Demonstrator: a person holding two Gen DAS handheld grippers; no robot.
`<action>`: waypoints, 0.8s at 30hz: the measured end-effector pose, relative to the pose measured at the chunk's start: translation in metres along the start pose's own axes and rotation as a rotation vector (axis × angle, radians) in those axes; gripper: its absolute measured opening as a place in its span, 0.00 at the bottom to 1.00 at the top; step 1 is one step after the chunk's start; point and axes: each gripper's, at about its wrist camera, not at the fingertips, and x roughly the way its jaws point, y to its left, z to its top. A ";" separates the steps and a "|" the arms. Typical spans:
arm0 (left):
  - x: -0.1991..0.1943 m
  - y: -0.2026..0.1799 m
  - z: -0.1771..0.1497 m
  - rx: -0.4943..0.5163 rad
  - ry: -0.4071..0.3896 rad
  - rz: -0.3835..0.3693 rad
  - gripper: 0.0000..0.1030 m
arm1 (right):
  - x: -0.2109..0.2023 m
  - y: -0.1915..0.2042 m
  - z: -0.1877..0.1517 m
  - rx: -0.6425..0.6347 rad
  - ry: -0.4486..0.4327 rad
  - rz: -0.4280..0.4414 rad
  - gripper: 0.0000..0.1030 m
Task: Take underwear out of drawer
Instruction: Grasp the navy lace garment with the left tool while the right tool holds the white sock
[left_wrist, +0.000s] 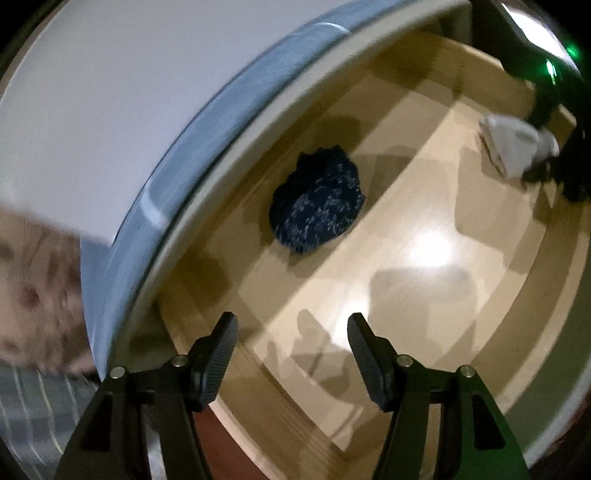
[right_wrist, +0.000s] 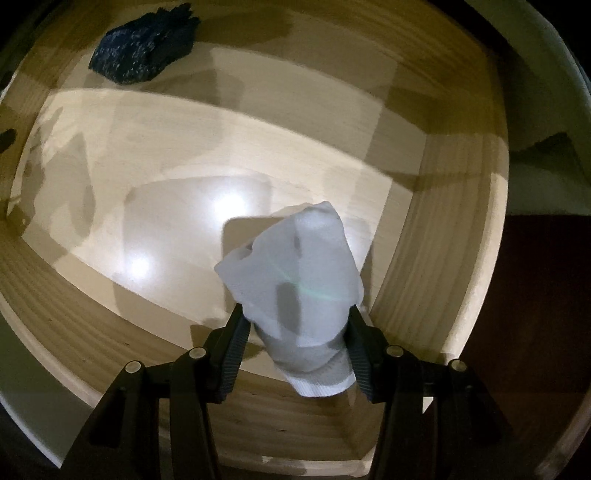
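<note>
A pale wooden drawer (right_wrist: 92, 354) stands pulled out. A white folded piece of underwear (right_wrist: 295, 277) sits between the pads of my right gripper (right_wrist: 295, 314), which is shut on it just above the drawer floor near the right wall. A dark blue speckled bundle (right_wrist: 142, 51) lies at the far left of that view. In the left wrist view the same dark bundle (left_wrist: 317, 199) lies near the drawer's back wall, and the white piece (left_wrist: 513, 147) shows at upper right beside the black right gripper. My left gripper (left_wrist: 291, 328) hangs open over the drawer floor (left_wrist: 406, 236), holding nothing.
A white cabinet front (left_wrist: 110, 110) with a blue-grey edge (left_wrist: 207, 136) overhangs the drawer on the left. A patterned fabric (left_wrist: 33, 295) lies at the far left. Dark floor (right_wrist: 535, 295) shows right of the drawer wall (right_wrist: 436, 277).
</note>
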 end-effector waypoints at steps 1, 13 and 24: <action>0.002 -0.001 0.003 0.029 -0.011 0.001 0.61 | -0.006 -0.014 0.005 0.003 -0.001 0.001 0.47; 0.022 -0.026 0.006 0.269 -0.153 0.108 0.61 | -0.007 -0.039 0.014 0.040 -0.009 0.004 0.47; 0.029 -0.049 0.004 0.429 -0.211 0.198 0.61 | -0.009 -0.033 0.018 0.058 -0.018 0.003 0.47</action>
